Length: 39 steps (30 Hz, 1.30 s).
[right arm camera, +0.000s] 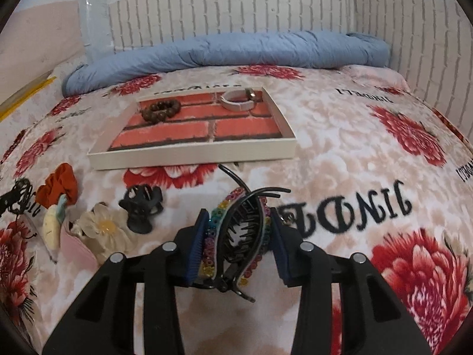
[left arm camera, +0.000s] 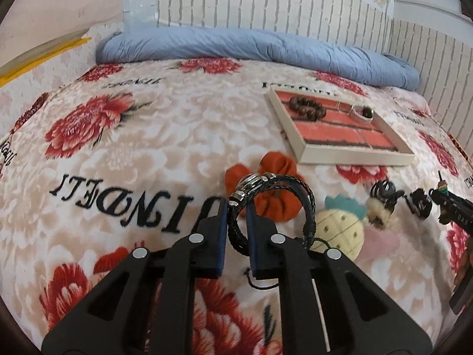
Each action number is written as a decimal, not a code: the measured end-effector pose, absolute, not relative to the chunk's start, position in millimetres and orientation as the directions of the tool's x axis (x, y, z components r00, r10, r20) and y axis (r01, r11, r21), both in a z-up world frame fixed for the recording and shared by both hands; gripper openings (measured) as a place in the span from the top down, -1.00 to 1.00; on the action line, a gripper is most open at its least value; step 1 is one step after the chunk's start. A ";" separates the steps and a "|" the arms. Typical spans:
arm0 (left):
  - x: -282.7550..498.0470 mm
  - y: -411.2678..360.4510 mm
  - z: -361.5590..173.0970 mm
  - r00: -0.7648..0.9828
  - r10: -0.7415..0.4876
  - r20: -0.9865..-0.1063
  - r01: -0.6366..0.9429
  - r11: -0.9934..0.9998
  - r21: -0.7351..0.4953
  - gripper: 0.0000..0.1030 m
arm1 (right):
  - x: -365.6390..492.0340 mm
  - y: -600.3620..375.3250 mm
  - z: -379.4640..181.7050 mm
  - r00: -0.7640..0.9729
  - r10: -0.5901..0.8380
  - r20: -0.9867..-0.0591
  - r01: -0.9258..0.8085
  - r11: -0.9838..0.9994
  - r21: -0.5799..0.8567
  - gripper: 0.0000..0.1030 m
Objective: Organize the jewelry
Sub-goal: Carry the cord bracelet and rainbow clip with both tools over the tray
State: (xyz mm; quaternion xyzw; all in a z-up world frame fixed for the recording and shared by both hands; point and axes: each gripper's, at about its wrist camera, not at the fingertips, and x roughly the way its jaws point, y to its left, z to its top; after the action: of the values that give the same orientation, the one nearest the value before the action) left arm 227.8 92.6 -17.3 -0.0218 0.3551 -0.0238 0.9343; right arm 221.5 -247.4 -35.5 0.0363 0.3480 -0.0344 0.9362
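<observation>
A: Looks like someone's bedroom?
B: Yep, at home. A bed with a flowery blanket (left arm camera: 124, 153), rolled blue duvet (right arm camera: 236, 48) at the back, brick-pattern wallpaper (right arm camera: 236, 9).

You're working over a plush cream blanket (right arm camera: 340, 148) printed with big red flowers and black lettering, a rolled blue quilt (right arm camera: 236, 47) lying along its far edge against white brick-patterned wall panelling (right arm camera: 236, 6).

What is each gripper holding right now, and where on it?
Left gripper: black braided bracelet, pinched across its cords. Right gripper: rainbow hair clip, squeezed on its two beaded sides.
</observation>
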 end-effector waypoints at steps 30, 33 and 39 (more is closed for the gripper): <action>361.8 -10.1 25.5 0.732 -0.171 -0.660 0.186 0.981 -0.048 0.79 | 350.9 -231.7 6.9 0.773 0.003 -0.634 -0.077 0.993 -0.089 0.21; 393.2 -19.0 18.3 0.704 -0.163 -0.692 0.175 0.983 -0.054 0.79 | 388.7 -237.4 -1.8 0.744 0.004 -0.668 -0.077 0.994 -0.081 0.21; 462.5 -23.7 -12.6 0.601 -0.176 -0.780 0.143 0.983 -0.112 0.79 | 442.4 -247.3 -26.8 0.692 -0.039 -0.721 -0.050 0.994 -0.102 0.21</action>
State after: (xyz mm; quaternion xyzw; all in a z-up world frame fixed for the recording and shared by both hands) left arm 462.5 -23.7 -12.6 -0.0187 0.4378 -0.0893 0.8944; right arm 442.4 -247.3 -26.8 -0.0566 0.3923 0.0029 0.9181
